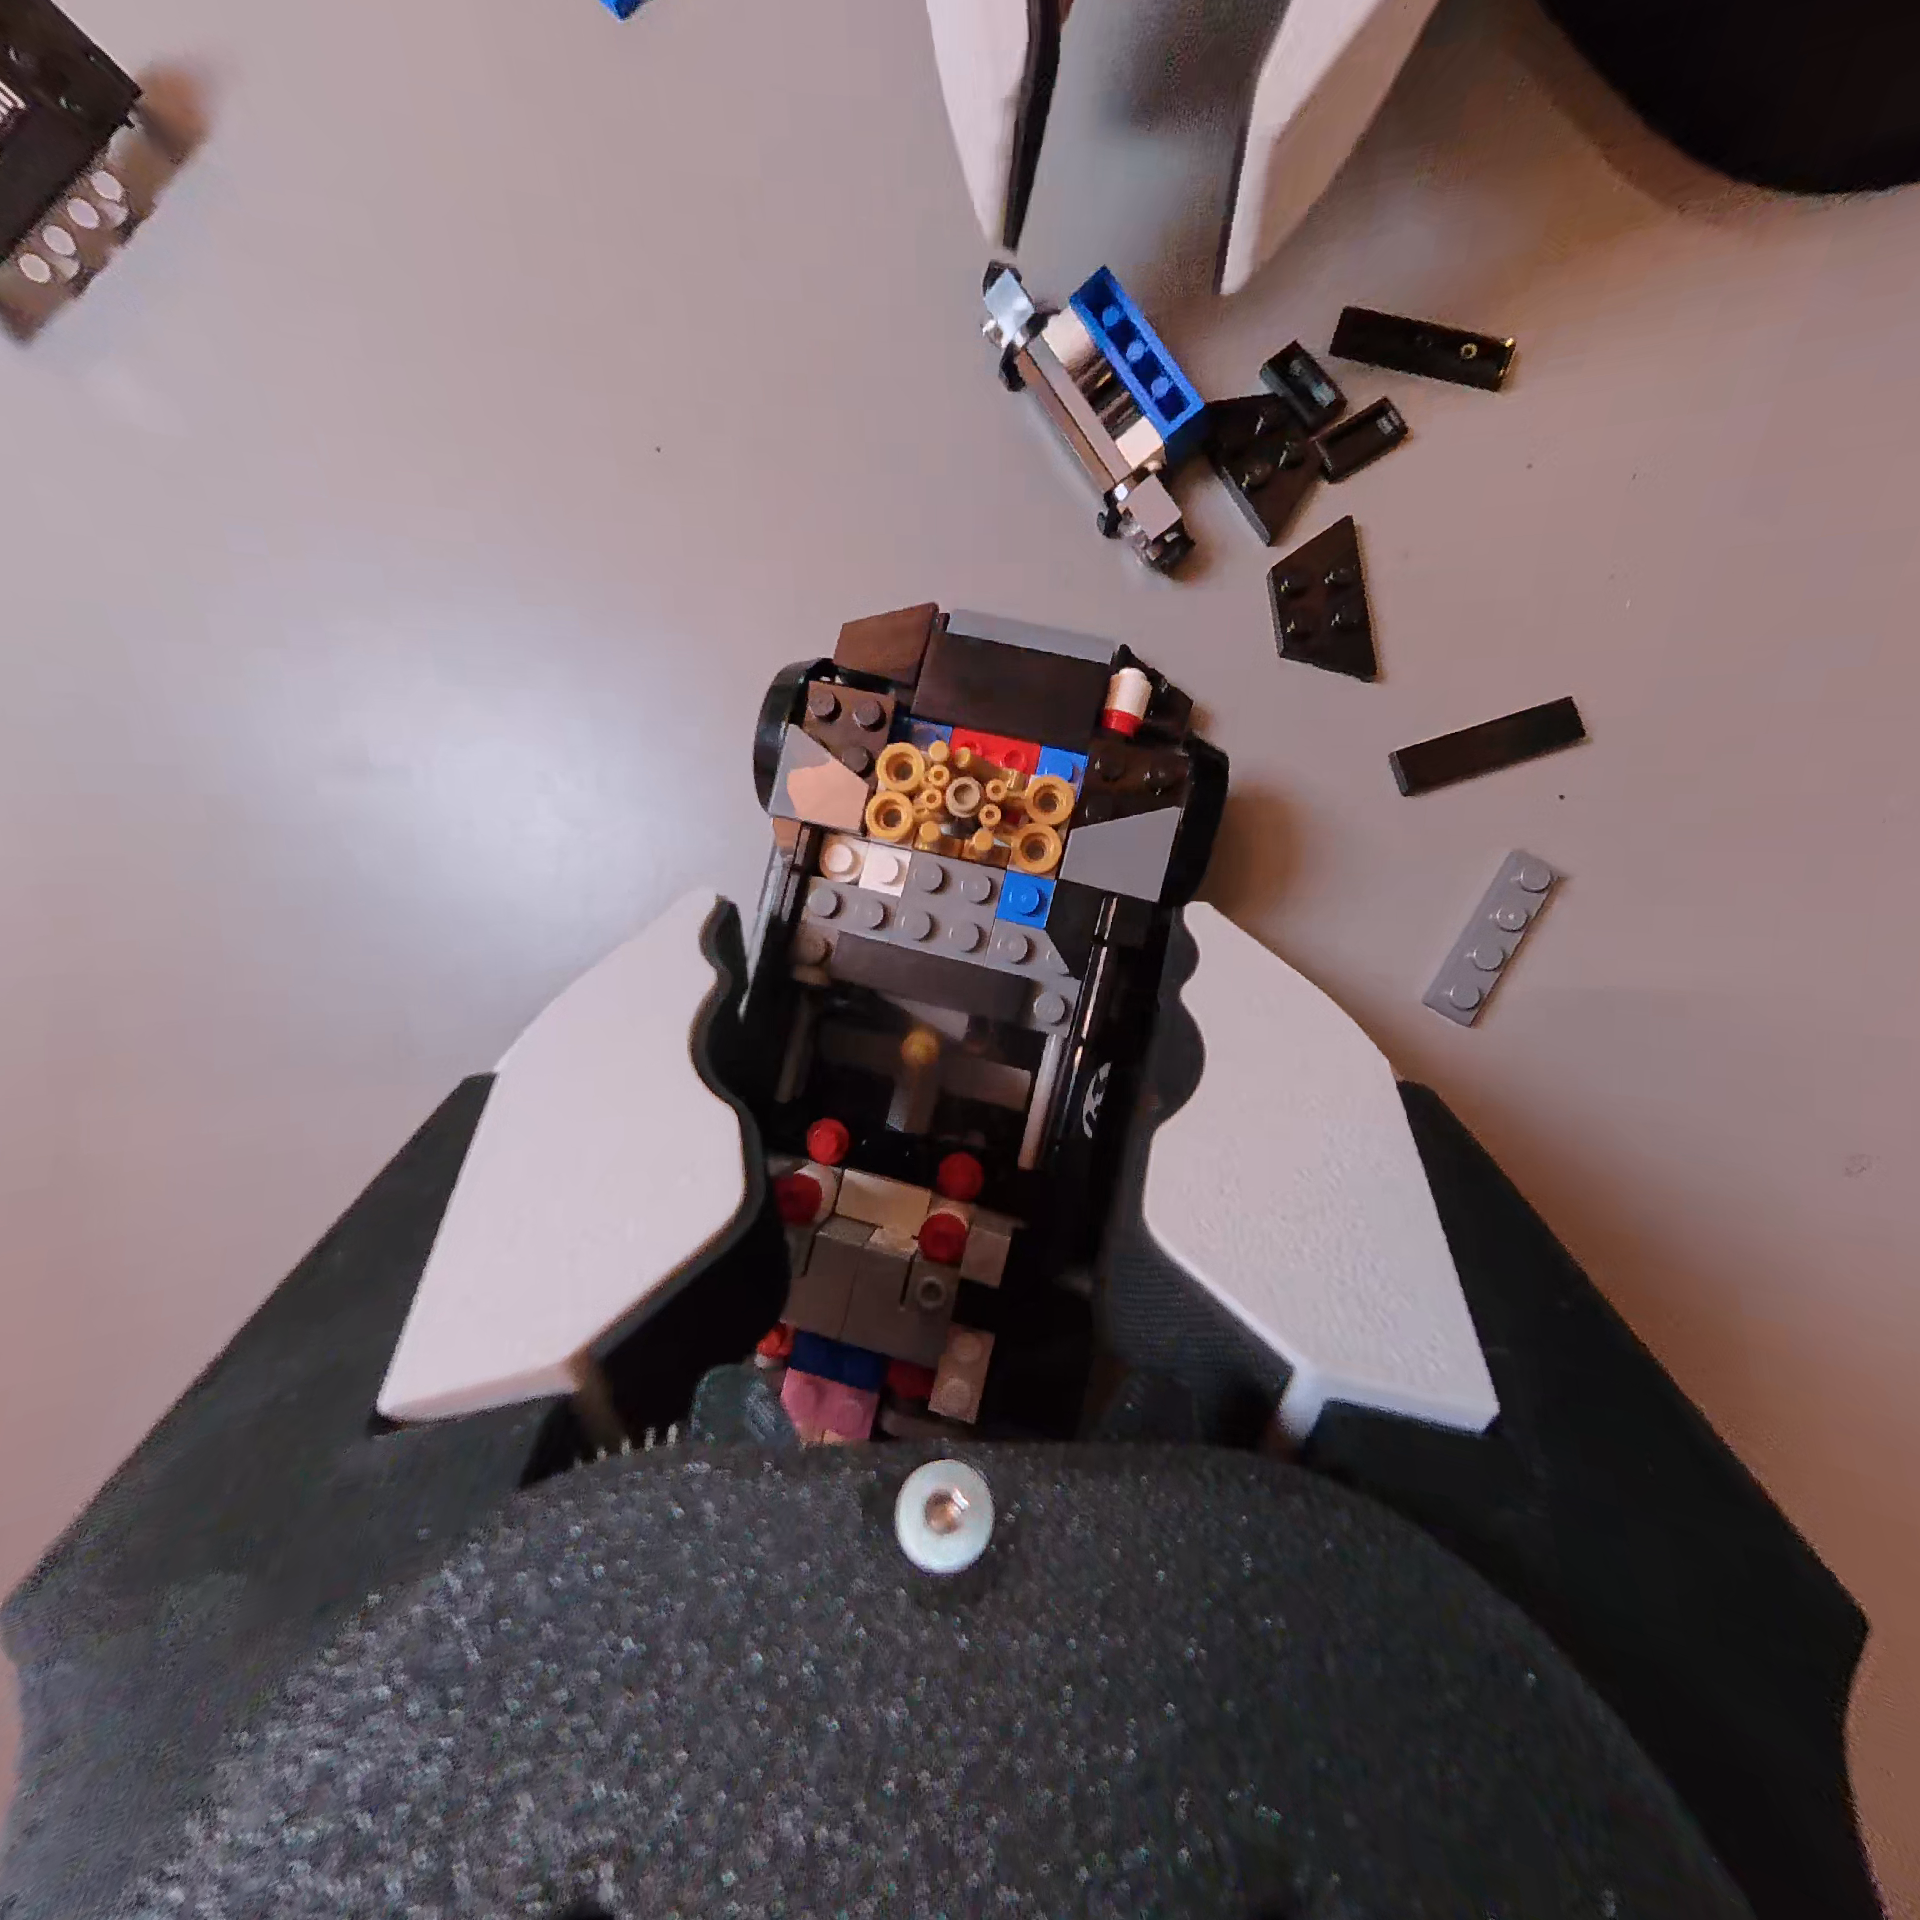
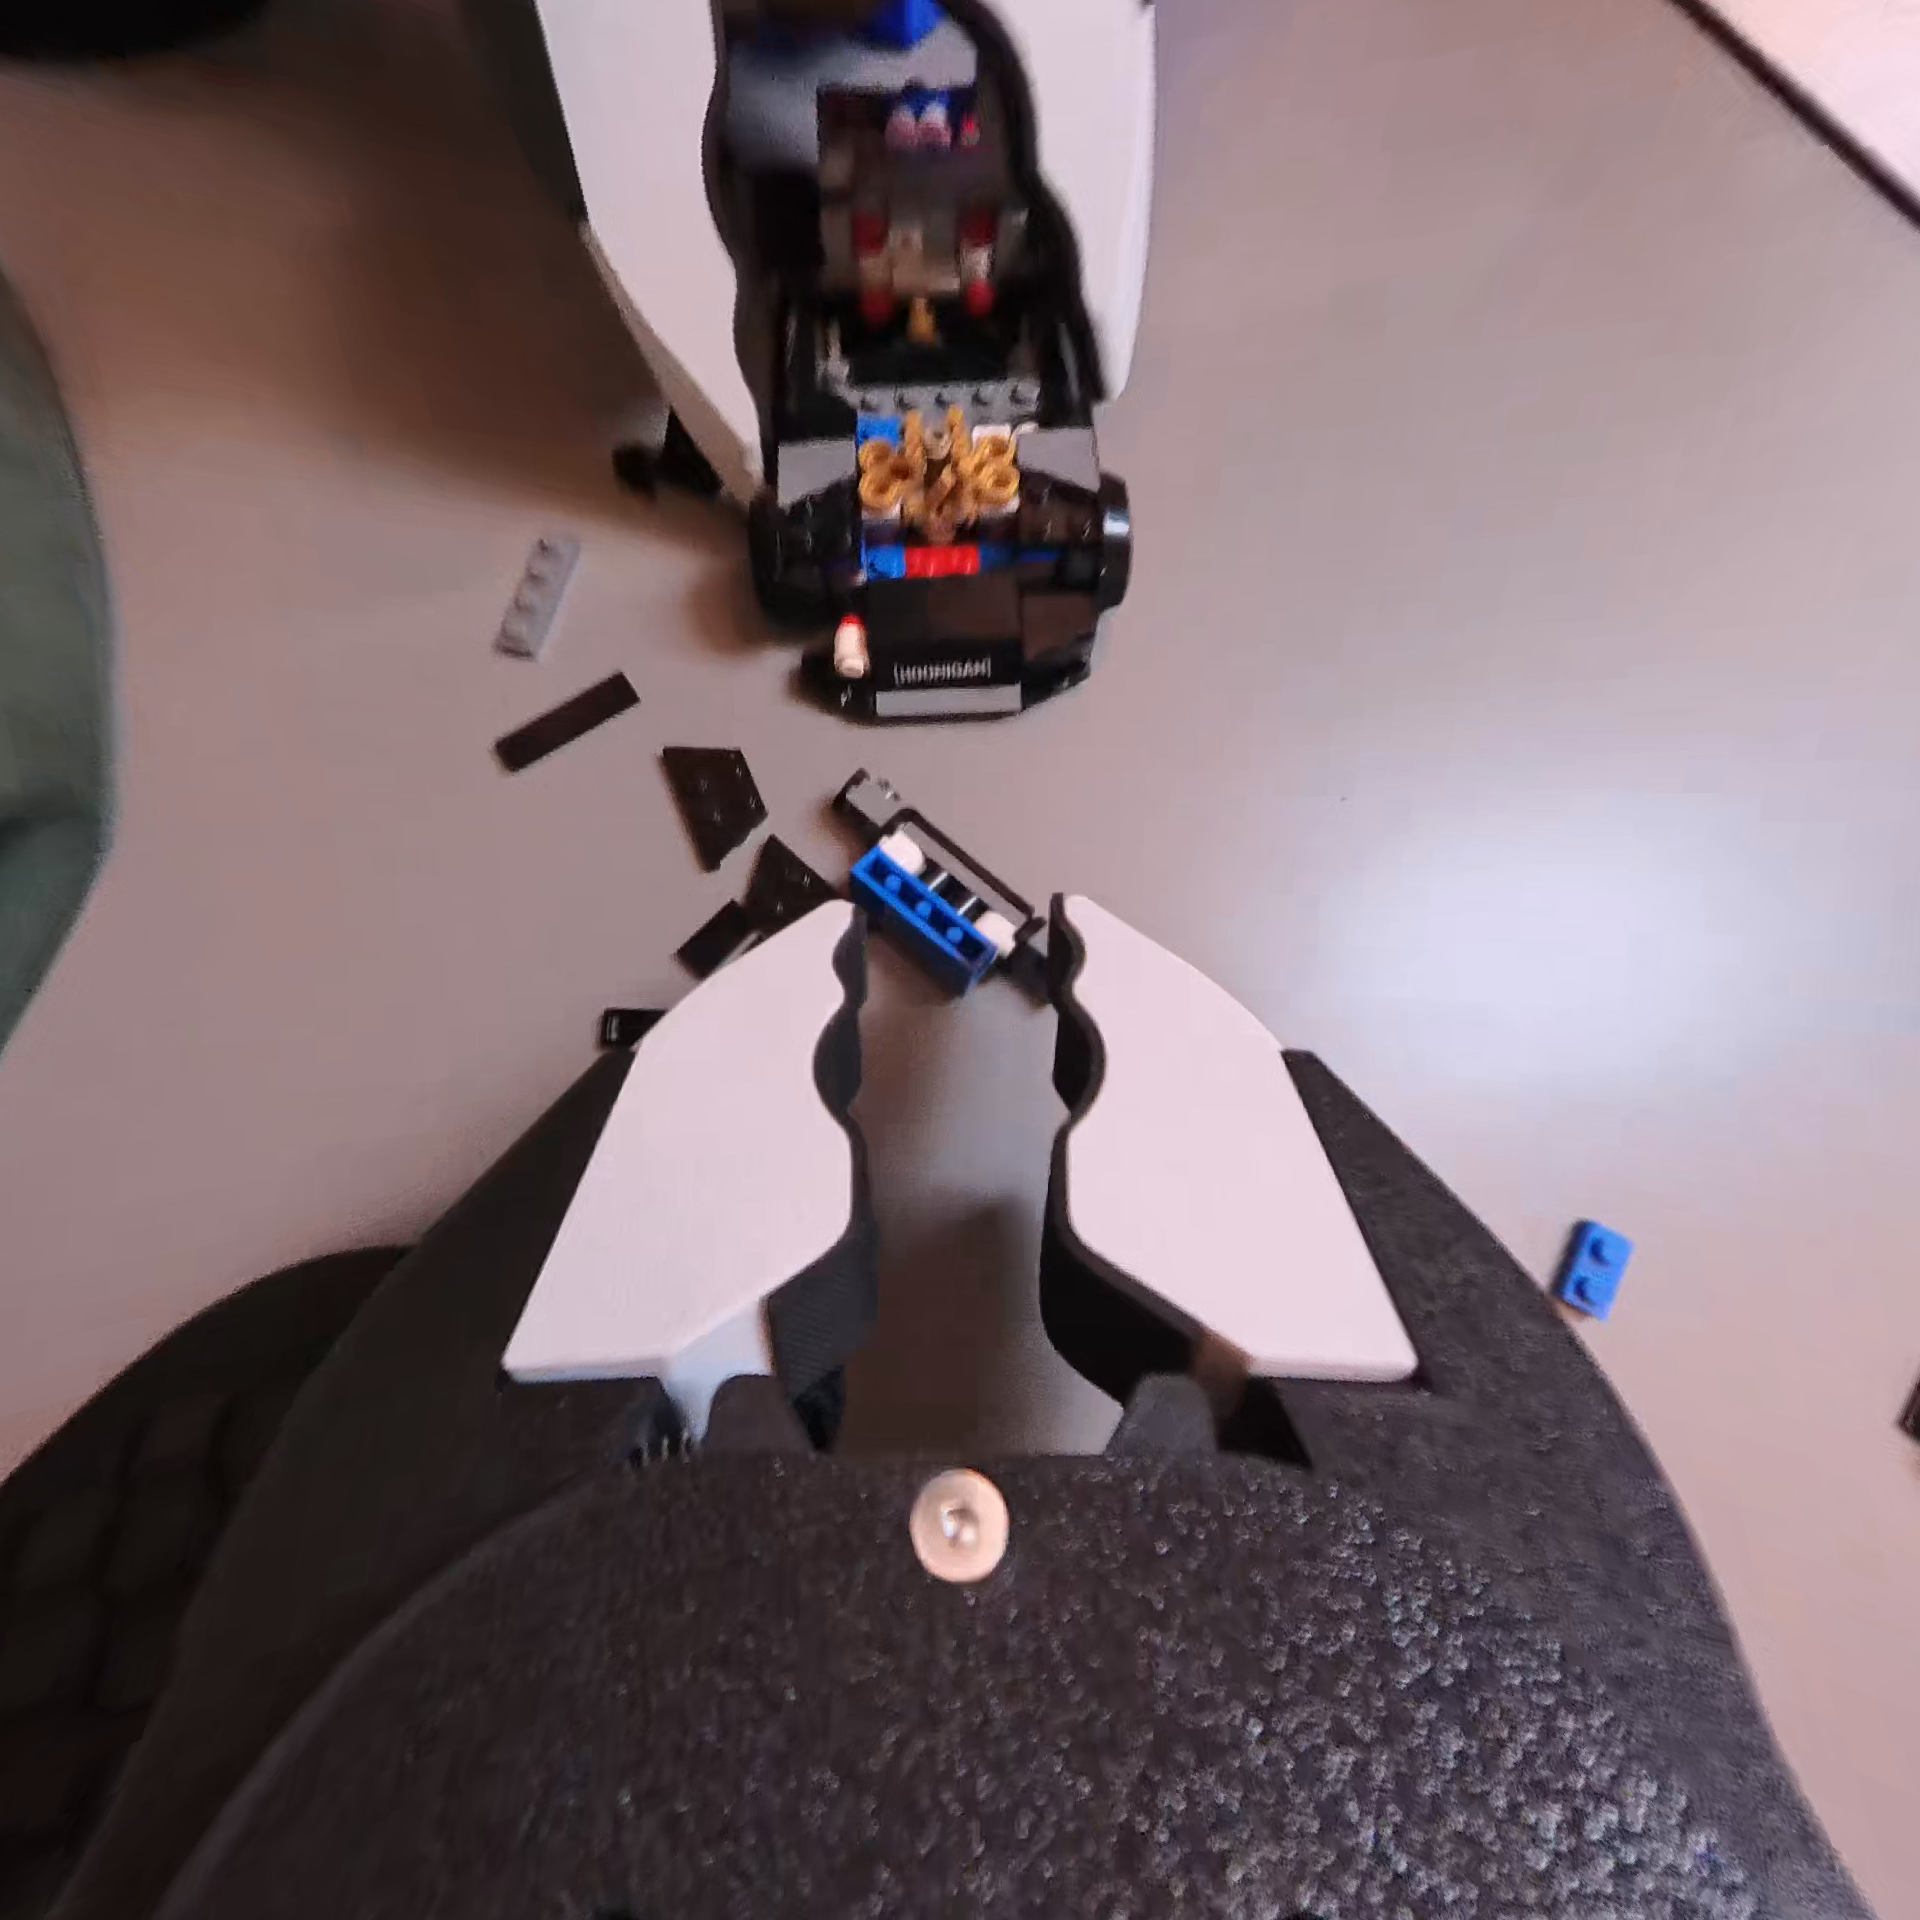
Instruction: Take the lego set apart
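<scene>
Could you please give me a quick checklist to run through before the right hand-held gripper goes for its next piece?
1. Left hand-held gripper clamped on the lego car: ok.
2. Right hand-held gripper open and empty: ok.
3. Blue-and-black sub-assembly lying just ahead of its fingertips: ok.
4. Loose black plates clear of the car: ok.
5. Car's grip firm enough for pulling: cannot tell.

We see plain grey counter; on it black lego car, blue-and-chrome chunk, loose black plates, grey plate, small blue plate.
</scene>
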`<state>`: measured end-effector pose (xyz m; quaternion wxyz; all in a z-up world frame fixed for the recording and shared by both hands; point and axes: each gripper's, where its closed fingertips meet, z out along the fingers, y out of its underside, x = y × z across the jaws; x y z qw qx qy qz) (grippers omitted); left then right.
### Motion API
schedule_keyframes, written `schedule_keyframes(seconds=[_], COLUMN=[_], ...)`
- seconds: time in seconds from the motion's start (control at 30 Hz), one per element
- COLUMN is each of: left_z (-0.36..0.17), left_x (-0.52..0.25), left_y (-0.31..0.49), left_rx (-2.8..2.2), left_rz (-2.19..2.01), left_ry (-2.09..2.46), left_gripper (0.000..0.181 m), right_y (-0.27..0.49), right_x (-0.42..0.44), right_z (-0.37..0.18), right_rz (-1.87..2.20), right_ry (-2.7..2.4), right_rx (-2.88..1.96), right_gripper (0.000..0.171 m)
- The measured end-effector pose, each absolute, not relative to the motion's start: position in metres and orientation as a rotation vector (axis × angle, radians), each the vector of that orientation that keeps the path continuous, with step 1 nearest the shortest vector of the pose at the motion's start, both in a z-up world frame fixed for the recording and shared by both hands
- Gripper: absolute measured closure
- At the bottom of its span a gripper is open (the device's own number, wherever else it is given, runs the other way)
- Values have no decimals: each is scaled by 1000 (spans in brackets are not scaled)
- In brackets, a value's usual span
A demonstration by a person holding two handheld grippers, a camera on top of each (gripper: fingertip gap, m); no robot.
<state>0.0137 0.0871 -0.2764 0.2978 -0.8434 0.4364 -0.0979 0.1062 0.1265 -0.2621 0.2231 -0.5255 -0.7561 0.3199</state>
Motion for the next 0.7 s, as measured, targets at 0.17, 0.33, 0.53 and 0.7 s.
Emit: schedule_keyframes(seconds=[0.17,0.33,0.53,0.7], left_z=[-259,-246,-237,-238], left_x=[15,18,26,33], left_y=[87,85,78,74], left_rx=[-2196,-2148,-2098,-2088], left_rz=[-330,-354,-373,-380], left_ry=[1092,1024,978,934], left_gripper=[104,108,112,115], right_y=[126,130,145,137], right_x=[100,93,95,98], right_z=[-280,-278,-263,-246], right_rz=[758,780,1071,1275], right_ry=[-2180,-2206,-1953,-1803], right_rx=[-1334,-1335,-1573,-1631], right_gripper=[137,145,163,163])
